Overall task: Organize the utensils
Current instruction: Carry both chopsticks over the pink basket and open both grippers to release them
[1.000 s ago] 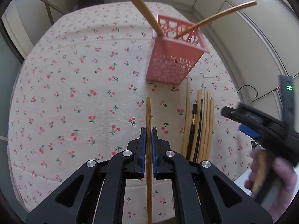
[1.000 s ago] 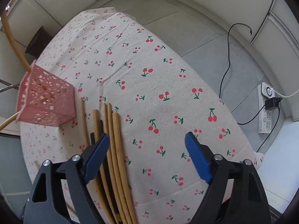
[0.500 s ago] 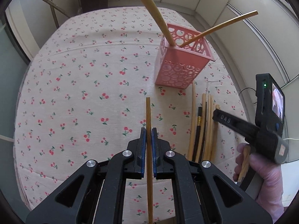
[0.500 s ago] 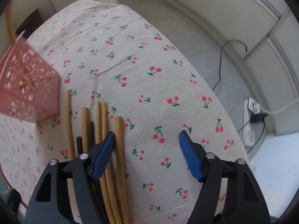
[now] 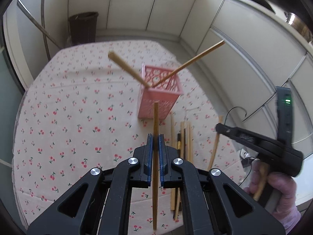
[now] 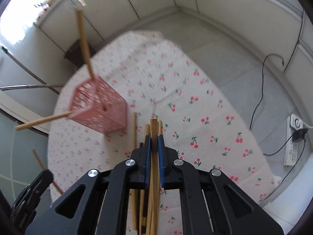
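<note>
**Two chopsticks in the holder, two in the claws, the rest on the bench**

On the left, two wooden chopsticks already lean in the pink basket [image 5: 159, 96]. The left claw [image 5: 156, 146] is clamped on a chopstick [image 5: 156, 121] that runs straight between its pads, the basket just beyond its tip. Further right, a bundle of chopsticks [image 5: 185, 137] lies on the bench [image 5: 78, 117], not yet sorted. The right claw [image 6: 154, 145] has just closed on another chopstick [image 6: 154, 126] above that bundle.
</note>
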`<state>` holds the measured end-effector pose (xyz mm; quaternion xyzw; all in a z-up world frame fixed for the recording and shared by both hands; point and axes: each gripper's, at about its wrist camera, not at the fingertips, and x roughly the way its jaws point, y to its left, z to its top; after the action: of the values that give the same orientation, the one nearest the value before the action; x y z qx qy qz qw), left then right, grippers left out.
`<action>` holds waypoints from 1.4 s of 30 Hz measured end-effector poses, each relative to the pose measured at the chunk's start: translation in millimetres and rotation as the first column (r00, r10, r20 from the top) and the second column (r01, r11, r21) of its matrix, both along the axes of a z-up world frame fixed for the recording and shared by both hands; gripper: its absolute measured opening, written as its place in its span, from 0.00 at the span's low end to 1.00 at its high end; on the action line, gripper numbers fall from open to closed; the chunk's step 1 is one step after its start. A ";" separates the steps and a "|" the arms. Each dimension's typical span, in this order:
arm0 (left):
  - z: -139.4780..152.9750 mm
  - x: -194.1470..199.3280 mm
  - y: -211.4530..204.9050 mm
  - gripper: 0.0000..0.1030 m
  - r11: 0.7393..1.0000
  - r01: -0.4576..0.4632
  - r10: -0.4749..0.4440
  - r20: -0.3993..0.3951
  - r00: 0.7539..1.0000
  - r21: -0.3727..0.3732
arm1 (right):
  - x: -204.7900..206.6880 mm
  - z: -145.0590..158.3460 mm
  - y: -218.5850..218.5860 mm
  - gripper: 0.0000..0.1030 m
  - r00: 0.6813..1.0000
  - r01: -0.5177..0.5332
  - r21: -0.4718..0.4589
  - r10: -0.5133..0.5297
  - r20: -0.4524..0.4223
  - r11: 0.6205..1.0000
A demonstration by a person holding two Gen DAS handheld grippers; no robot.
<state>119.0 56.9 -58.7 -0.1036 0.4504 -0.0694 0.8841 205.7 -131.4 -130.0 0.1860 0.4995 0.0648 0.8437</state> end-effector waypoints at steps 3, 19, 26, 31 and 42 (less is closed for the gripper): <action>17.5 -10.6 0.1 0.05 1.000 0.009 -0.008 0.053 0.999 -0.012 | -22.2 35.0 -8.2 0.07 0.995 -0.008 -0.003 0.009 0.098 1.000; 148.6 -10.4 8.9 0.05 0.997 -0.048 0.068 0.369 0.927 -0.062 | -44.5 180.8 -66.9 0.07 0.899 0.064 0.125 -0.112 0.423 0.990; 165.5 27.6 11.2 0.05 0.991 -0.099 0.127 0.394 0.910 -0.092 | -14.2 215.0 -60.2 0.07 0.866 0.056 0.180 -0.138 0.481 0.982; 159.3 52.3 12.3 0.06 0.984 -0.153 0.175 0.389 0.904 -0.087 | -1.8 222.6 -52.0 0.07 0.855 0.057 0.196 -0.149 0.497 0.979; 132.9 71.6 55.4 0.34 0.950 -0.263 0.303 0.276 0.912 -0.170 | 22.8 209.4 -16.4 0.07 0.872 0.048 0.145 -0.112 0.477 0.988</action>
<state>190.6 112.3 74.2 -0.2131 0.2862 0.0157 0.9340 228.5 -147.8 79.4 0.2384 0.2593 0.1063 0.9299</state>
